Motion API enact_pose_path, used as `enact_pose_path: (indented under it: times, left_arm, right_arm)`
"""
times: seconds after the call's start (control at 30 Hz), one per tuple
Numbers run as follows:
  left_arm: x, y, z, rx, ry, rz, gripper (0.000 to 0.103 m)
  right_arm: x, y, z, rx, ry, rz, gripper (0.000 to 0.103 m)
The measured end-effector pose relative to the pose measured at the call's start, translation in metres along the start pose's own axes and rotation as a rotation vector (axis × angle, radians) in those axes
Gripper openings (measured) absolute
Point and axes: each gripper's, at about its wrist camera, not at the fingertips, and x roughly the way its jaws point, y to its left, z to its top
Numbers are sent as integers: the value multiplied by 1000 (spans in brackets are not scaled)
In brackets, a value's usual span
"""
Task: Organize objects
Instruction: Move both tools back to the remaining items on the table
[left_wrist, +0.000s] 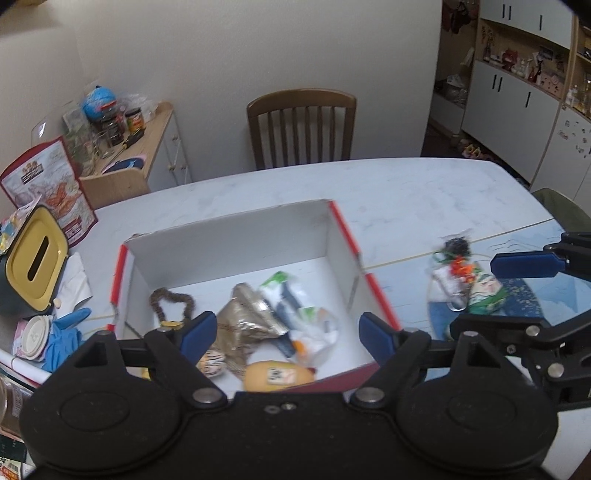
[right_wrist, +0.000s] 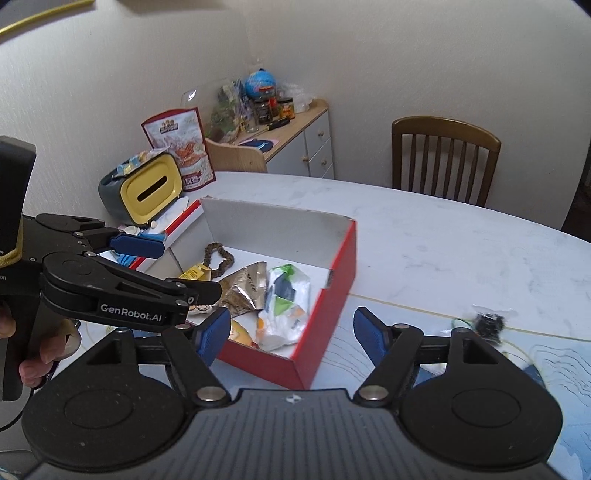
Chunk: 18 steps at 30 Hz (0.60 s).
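Left tool (left_wrist: 288, 334): released, blue pads spread wide and empty, hanging over the near edge of the box at lower centre of the left view.
Right tool (right_wrist: 291, 332): released as well, nothing between its pads, low centre of the right view beside the box's red corner.
Box (left_wrist: 229, 236): open cardboard, white inside, red outside, square-walled, on the pale marbled desk (left_wrist: 406, 184).
Already inside: a brown bead string (left_wrist: 171, 306), a crinkled foil packet (left_wrist: 247, 317), soft white plastic wrappers (left_wrist: 306, 321), a smooth yellow oval piece (left_wrist: 277, 376).
Left out: a small loose heap of wrapped bits (left_wrist: 465, 280) on the blue patterned mat, right of the box; a dark knot of it shows at the right edge of the right view (right_wrist: 487, 323).
Step in hand, as I judged: gathering that heap.
Doing it well: take one piece at a time, pinch the crumpled film across a fold since it would slip, lift clear of the box wall, then drop it into the bare far corner.
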Motion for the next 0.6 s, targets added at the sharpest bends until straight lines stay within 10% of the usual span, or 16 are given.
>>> enact_pose_path:
  times: [0.6]
  left_arm:
    - [-5,-102,2,37,-39,-56,102]
  right_arm:
    - [-70,-99,-55,67,-50,-77,82]
